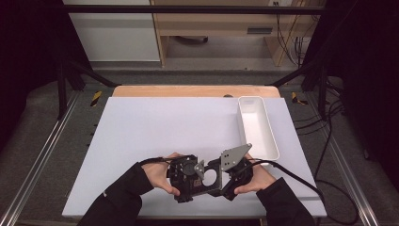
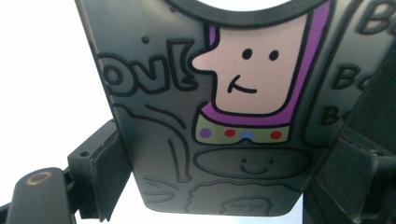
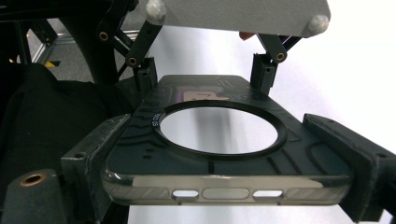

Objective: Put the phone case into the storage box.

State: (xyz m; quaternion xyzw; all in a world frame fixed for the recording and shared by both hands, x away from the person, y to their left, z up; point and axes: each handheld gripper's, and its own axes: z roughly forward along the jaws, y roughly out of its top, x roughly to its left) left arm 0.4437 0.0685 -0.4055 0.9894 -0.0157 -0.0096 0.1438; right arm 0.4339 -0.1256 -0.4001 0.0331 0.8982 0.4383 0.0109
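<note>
A dark translucent phone case point(image 1: 207, 181) hangs just above the white table top point(image 1: 155, 127) near its front edge, held from both ends. My left gripper point(image 1: 189, 179) is shut on one end; in its own view the case point(image 2: 233, 93) shows a cartoon face and raised lettering between the two jaws of the left gripper point(image 2: 224, 182). My right gripper point(image 1: 231, 175) is shut on the other end. In its view the case point(image 3: 140, 158) lies flat with a large round opening, the right gripper point(image 3: 219, 182) clamps its sides, and the left gripper point(image 3: 205, 79) grips the far end.
A long white tray point(image 1: 272, 141) stands at the right of the table, just beyond the right hand. Metal rails run along both sides of the table. A black cable point(image 1: 301, 181) trails from the right gripper off to the right.
</note>
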